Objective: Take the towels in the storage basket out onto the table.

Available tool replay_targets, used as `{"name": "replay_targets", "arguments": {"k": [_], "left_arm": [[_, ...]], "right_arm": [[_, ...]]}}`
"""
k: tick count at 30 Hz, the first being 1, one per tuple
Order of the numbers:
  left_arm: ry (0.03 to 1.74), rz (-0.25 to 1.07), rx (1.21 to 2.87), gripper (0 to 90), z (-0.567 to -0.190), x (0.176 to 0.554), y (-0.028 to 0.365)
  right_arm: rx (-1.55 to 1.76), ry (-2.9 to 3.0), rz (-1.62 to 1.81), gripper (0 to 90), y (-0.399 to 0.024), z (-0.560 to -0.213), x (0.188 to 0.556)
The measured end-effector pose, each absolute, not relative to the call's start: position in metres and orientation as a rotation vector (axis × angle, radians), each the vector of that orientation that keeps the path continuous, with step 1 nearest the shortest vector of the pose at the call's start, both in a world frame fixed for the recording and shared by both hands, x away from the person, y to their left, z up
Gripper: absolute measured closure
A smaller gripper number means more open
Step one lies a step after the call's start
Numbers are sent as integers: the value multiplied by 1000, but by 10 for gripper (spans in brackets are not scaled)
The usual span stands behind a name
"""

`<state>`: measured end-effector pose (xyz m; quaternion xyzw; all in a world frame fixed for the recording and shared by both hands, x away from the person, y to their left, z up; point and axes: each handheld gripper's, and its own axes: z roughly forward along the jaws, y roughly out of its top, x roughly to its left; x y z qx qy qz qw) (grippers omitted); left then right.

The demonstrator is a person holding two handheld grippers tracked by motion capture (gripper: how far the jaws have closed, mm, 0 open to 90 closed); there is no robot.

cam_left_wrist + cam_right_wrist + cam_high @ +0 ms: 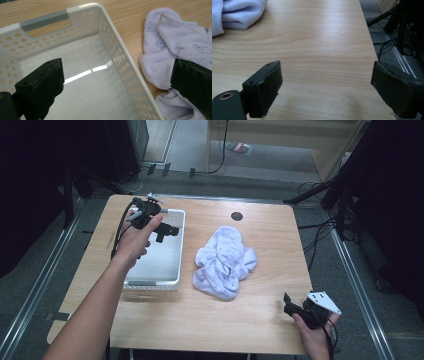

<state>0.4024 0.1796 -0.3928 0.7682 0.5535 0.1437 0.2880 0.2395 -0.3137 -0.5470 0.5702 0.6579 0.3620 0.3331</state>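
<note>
The left tool [167, 231] hangs over the far part of a white perforated basket [176, 270] that sits on the left half of the wooden table [270, 285]; its jaws are spread wide with nothing between them, and in the left gripper view one jaw stands over the basket's glossy floor while the other stands over the cloth beyond the basket's wall [130, 75]. The basket has rows of small round holes in its sides and a grey handle strip [44, 19] on one short end. Just beside the basket, apart from it, a crumpled pale lilac baby garment [224, 261] lies near the middle of the table, printed with small faint figures [160, 43]. The right tool [291, 306] is held low at the near right corner of the table, well apart from the garment, its jaws also spread wide and empty above bare wood, a grey three-cornered plate [324, 301] on its top. In the right gripper view the folded edge of the garment [239, 13] shows at the upper left, and beyond the table's edge lie dark cables [384, 47] on a grey floor
</note>
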Motion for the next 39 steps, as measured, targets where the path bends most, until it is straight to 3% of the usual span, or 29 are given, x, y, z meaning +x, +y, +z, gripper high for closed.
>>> {"name": "replay_targets", "arguments": {"k": [39], "left_arm": [[1641, 484, 1860, 0, -419, 344, 313]], "right_arm": [[1493, 1722, 929, 105, -312, -547, 240]]}}
